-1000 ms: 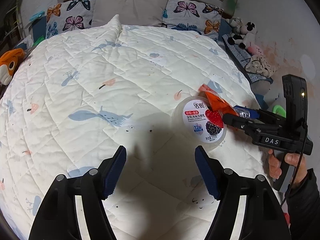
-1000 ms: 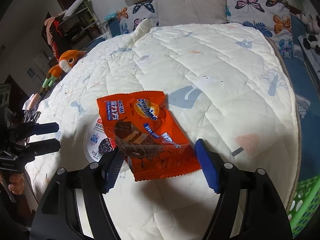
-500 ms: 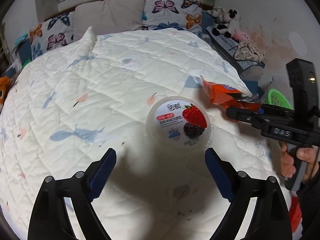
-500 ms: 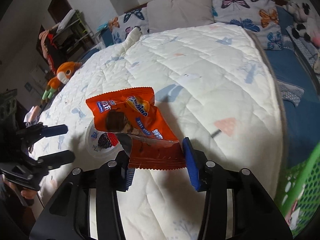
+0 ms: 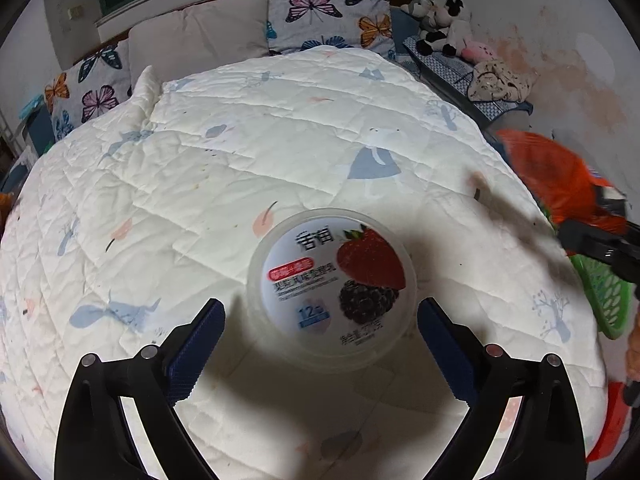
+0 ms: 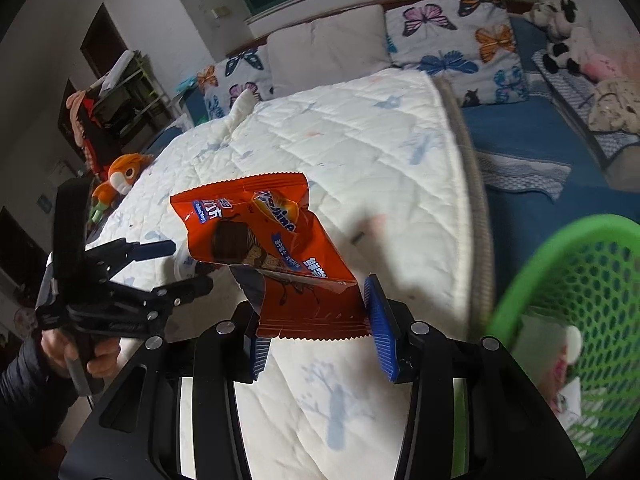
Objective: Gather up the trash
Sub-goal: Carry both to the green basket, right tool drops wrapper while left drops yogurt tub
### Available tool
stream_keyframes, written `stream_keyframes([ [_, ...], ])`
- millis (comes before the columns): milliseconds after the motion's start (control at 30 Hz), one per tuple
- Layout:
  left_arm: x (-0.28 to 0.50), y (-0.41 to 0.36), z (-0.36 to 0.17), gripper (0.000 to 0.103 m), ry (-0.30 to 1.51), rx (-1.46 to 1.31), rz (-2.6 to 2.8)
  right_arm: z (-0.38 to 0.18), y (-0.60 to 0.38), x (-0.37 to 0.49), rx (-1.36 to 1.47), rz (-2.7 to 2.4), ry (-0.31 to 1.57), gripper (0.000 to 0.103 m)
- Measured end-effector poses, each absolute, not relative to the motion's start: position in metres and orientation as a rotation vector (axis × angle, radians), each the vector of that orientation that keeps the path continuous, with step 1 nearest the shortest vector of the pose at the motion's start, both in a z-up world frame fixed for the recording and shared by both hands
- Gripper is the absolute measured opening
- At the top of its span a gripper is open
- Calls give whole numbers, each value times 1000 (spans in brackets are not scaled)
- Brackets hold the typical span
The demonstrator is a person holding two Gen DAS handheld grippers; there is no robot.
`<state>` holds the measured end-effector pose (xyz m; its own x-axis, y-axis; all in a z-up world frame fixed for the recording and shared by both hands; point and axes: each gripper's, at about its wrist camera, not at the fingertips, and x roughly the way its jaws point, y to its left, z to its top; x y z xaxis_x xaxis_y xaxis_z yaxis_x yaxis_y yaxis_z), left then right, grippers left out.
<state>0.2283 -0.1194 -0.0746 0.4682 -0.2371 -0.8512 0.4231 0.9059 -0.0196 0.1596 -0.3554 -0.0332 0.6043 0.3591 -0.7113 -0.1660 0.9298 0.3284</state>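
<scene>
**On the quilt: yogurt tub framed, orange wrapper lifted**

Near the front edge of the white quilted bedspread point(image 5: 248, 168) lies a round yogurt tub point(image 5: 331, 289), lid up, printed with a strawberry and a blackberry. The left gripper point(image 5: 320, 340) hangs over it with its jaws spread very wide after just opening; the blue pads point(image 5: 196, 344) stand on either side of the tub's near half and neither one touches it.

To the right, the right gripper point(image 6: 316, 332) holds an orange Ovaltine snack wrapper point(image 6: 264, 240) clear of the quilt. Its jaws are drawn in on the wrapper's crimped bottom edge, which buckles between the pads. In the left wrist view the same wrapper is a blurred orange shape at the far right edge.

A green mesh basket point(image 6: 576, 288) stands just past the bed's right side, below and right of the wrapper, with some pale items inside that are too blurred to name.

Further out, butterfly-print pillows point(image 5: 332, 16) and a plain beige pillow point(image 5: 200, 28) line the far headboard. An orange plush toy point(image 6: 120, 176) sits at the bed's left side, and black-and-white plush toys point(image 5: 440, 20) lie at the far right. A hand point(image 6: 80, 356) in a dark sleeve grips the left gripper's handle.
</scene>
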Motion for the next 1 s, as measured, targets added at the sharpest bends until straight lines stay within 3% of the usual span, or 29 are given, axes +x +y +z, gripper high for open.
stream_keyframes([
  [567, 229, -134, -83, 90, 984, 237, -387, -28, -426, 89, 313, 108, 825, 44],
  [1000, 195, -165, -41, 89, 915, 203, -515, -47, -500, 42, 423, -111, 846, 47],
])
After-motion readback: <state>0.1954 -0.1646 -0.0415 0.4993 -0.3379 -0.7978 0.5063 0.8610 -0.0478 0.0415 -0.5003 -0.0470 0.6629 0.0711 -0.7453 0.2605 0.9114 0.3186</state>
